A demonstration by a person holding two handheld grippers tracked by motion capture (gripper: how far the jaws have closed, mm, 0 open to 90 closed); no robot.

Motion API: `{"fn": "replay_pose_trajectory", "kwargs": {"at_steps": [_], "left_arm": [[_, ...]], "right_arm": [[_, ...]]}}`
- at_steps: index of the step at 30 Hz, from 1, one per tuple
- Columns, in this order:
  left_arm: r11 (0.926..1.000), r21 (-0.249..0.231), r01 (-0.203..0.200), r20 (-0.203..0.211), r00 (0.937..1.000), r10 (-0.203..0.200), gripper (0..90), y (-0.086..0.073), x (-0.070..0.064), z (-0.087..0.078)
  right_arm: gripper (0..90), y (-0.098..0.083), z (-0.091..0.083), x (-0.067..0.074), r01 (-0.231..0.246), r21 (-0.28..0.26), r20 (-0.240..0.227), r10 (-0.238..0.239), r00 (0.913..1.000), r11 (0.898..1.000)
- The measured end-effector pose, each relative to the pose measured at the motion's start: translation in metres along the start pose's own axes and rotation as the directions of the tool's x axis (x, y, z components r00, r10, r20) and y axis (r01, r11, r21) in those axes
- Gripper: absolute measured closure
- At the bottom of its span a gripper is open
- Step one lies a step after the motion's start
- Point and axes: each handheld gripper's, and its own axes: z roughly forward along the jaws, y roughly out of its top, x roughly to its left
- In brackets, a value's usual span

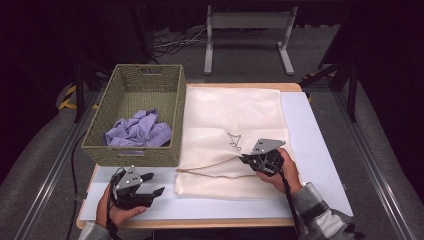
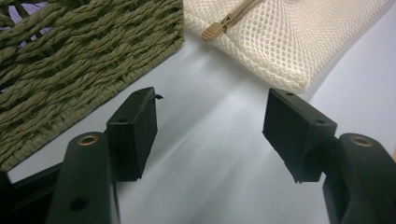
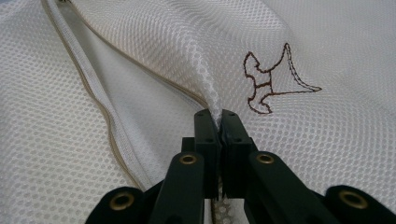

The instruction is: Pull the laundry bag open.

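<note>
A cream mesh laundry bag (image 1: 235, 120) lies flat on the white table, its zipper slit running along the near part. My right gripper (image 1: 248, 160) is shut on the upper edge of that slit, and in the right gripper view a fold of mesh (image 3: 212, 100) rises pinched between the pads, beside a small brown embroidered figure (image 3: 268, 81). My left gripper (image 1: 155, 183) rests open near the table's front left, with nothing between its fingers (image 2: 135, 130). The tan zipper pull (image 2: 215, 29) lies just ahead of it at the bag's corner.
A woven green basket (image 1: 135, 150) holding crumpled lavender cloth (image 1: 139, 130) stands at the left, close beside the bag and just beyond my left gripper. The white table surface (image 1: 310, 140) shows bare to the right of the bag. A metal frame stands on the floor behind.
</note>
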Motion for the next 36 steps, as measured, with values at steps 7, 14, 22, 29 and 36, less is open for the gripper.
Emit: {"fn": "replay_pose_trajectory", "kwargs": {"at_steps": [7, 14, 22, 29, 36], "left_arm": [[1.0, 0.003, -0.002, 0.0, 1.0, 0.002, 35.8, -0.001, 0.001, -0.001], [1.0, 0.004, 0.003, 0.001, 1.0, -0.003, 35.7, -0.002, 0.0, -0.001], [1.0, 0.003, 0.007, -0.004, 1.0, -0.007, 35.3, -0.002, 0.001, -0.001], [1.0, 0.001, 0.003, -0.014, 0.9999, -0.003, 35.0, -0.002, 0.001, -0.003], [0.9999, 0.01, -0.001, -0.017, 0.9999, 0.001, 34.7, -0.002, 0.0, -0.002]], "right_arm": [[87.8, 0.001, -0.002, 0.0, 0.002, -0.007, 0.004, -0.002, 1.0, 1.0], [87.8, 0.004, -0.006, -0.001, -0.004, -0.023, 0.001, 0.004, 1.0, 1.0], [87.9, 0.009, -0.012, -0.001, -0.001, -0.046, 0.009, 0.001, 1.0, 0.999], [88.1, 0.013, -0.016, -0.001, -0.003, -0.063, 0.018, 0.004, 0.9998, 0.998], [88.1, 0.015, -0.018, 0.0, -0.002, -0.078, 0.024, 0.004, 0.9997, 0.997]]}}
